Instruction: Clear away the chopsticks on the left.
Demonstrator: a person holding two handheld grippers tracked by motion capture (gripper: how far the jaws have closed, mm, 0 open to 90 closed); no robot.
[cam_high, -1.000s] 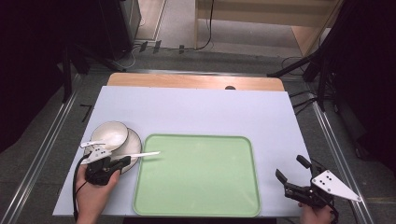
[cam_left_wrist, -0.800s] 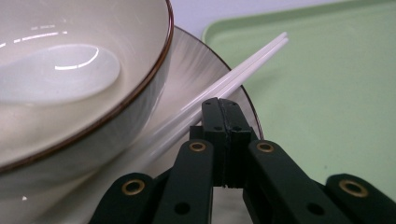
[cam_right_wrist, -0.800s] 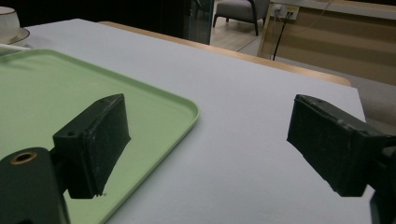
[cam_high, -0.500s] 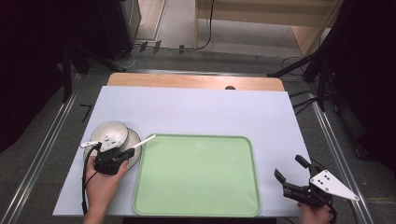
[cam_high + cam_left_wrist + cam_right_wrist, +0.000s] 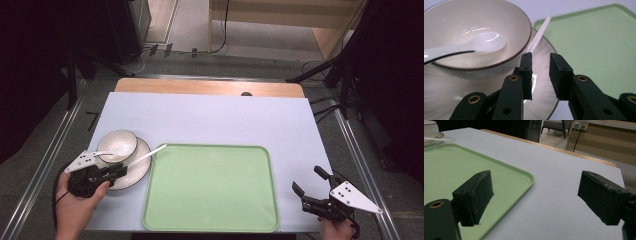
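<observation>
White chopstick (image 5: 146,155) lies across the plate (image 5: 131,176) rim near the worktop's (image 5: 210,115) front-left corner, tip over the green tray (image 5: 210,220). Left gripper (image 5: 540,75) has just been opening, jaws empty; judged step: release completed. Next: withdraw clear. Right gripper (image 5: 534,197) open, idle. Left gripper view reveals the spoon (image 5: 474,46) inside the bowl (image 5: 519,32).

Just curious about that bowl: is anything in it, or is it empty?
Not empty: a white spoon rests inside the bowl. No food or liquid shows.

Left gripper (image 5: 119,170) fingers just opening, narrow gap, nothing between; right gripper (image 5: 308,190) fingers wide apart.
</observation>
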